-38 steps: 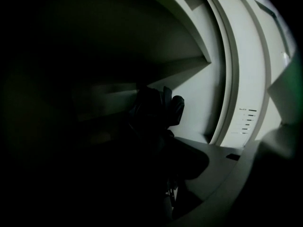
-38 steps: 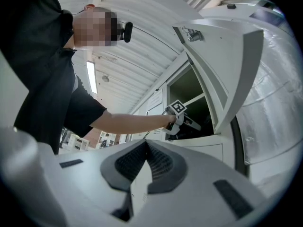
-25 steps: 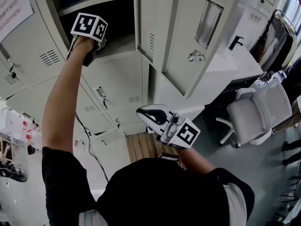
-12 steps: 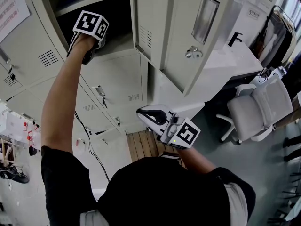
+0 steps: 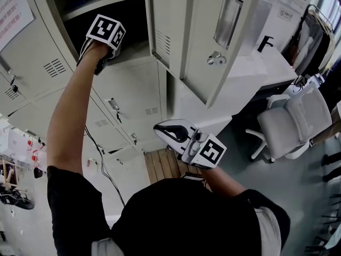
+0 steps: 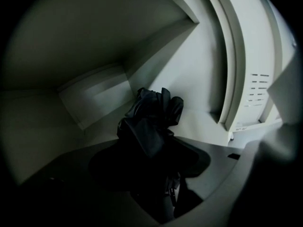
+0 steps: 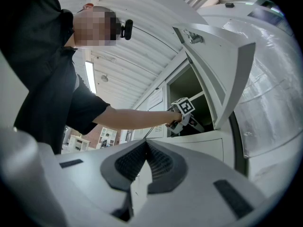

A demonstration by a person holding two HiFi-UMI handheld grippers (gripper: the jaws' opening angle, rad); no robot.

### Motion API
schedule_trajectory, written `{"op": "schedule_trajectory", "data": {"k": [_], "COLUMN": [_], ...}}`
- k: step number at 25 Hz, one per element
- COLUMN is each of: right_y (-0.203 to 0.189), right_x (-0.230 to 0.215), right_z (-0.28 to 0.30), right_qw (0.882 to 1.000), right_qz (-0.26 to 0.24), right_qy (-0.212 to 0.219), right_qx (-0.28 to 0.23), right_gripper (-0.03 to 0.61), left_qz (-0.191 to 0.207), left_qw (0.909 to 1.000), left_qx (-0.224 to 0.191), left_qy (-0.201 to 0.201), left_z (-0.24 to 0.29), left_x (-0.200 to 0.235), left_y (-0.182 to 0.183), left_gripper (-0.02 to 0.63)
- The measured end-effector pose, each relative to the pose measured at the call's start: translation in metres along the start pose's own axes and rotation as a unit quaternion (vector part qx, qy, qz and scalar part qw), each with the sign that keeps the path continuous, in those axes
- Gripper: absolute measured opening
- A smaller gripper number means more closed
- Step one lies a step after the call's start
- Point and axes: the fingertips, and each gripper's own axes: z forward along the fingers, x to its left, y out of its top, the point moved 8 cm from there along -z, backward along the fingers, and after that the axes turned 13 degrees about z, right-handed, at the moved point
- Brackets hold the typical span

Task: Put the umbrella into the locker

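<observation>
Left tongs (image 5: 102,51) have just been spreading their jaws, and they now stand released. The umbrella (image 6: 152,122) lies loose between and just ahead of them on the floor of the locker (image 6: 199,79), so it looks delivered. It is a folded bundle of limp, dark, crumpled fabric against smooth, pale sheet metal. Right tongs (image 7: 143,150) hang clenched and empty, well back from the vented door (image 5: 213,36).
</observation>
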Motion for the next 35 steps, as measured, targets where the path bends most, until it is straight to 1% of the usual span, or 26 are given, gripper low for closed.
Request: {"op": "schedule_trajectory", "data": {"k": [5, 9, 13, 16, 19, 21, 23, 25, 27, 29, 31, 33, 35], "right_y": [0.004, -0.001, -0.001, -0.001, 0.000, -0.001, -0.001, -0.002, -0.004, -0.004, -0.004, -0.005, -0.006], "right_x": [0.003, 0.004, 0.006, 0.008, 0.010, 0.011, 0.012, 0.013, 0.014, 0.015, 0.015, 0.015, 0.014], "right_z": [0.001, -0.003, -0.003, -0.001, 0.002, 0.004, 0.006, 0.009, 0.012, 0.016, 0.018, 0.020, 0.022], "right_qw": [1.000, 1.000, 1.000, 1.000, 1.000, 1.000, 1.000, 1.000, 1.000, 0.999, 0.999, 0.999, 0.999], "right_qz": [0.001, 0.001, 0.002, 0.000, -0.004, -0.004, -0.006, -0.006, -0.001, -0.002, -0.006, -0.004, 0.000], "right_qy": [0.007, 0.002, 0.003, 0.007, 0.013, 0.014, 0.017, 0.021, 0.025, 0.030, 0.033, 0.034, 0.036], "right_qx": [-0.009, 0.005, 0.011, 0.009, 0.004, 0.012, 0.013, 0.013, 0.019, 0.017, 0.014, 0.014, 0.016], "right_gripper": [0.012, 0.012, 0.012, 0.012, 0.012, 0.012, 0.012, 0.012, 0.012, 0.012, 0.012, 0.012, 0.012], "left_qz": [0.014, 0.016, 0.026, 0.023, 0.016, 0.013, 0.006, -0.004, -0.013, -0.014, -0.011, -0.007, 0.001], "left_qw": [0.9999, 0.9996, 0.9989, 0.9970, 0.9924, 0.9876, 0.9799, 0.9688, 0.9545, 0.9388, 0.9234, 0.9095, 0.8993], "left_qx": [-0.005, -0.021, -0.039, -0.070, -0.117, -0.153, -0.197, -0.245, -0.296, -0.341, -0.378, -0.410, -0.430], "left_qy": [0.001, -0.003, 0.006, 0.022, 0.035, 0.033, 0.033, 0.034, 0.037, 0.049, 0.063, 0.071, 0.078], "left_z": [0.000, -0.005, -0.017, -0.035, -0.062, -0.080, -0.099, -0.118, -0.137, -0.158, -0.177, -0.194, -0.209], "left_x": [-0.003, -0.006, -0.005, -0.001, 0.002, 0.000, -0.004, -0.008, -0.015, -0.023, -0.033, -0.045, -0.058], "left_y": [0.000, -0.001, 0.000, 0.003, 0.006, 0.006, 0.006, 0.005, 0.002, -0.002, -0.006, -0.012, -0.020], "left_gripper": [0.273, 0.282, 0.285, 0.285, 0.281, 0.259, 0.239, 0.224, 0.196, 0.167, 0.130, 0.109, 0.094]}}
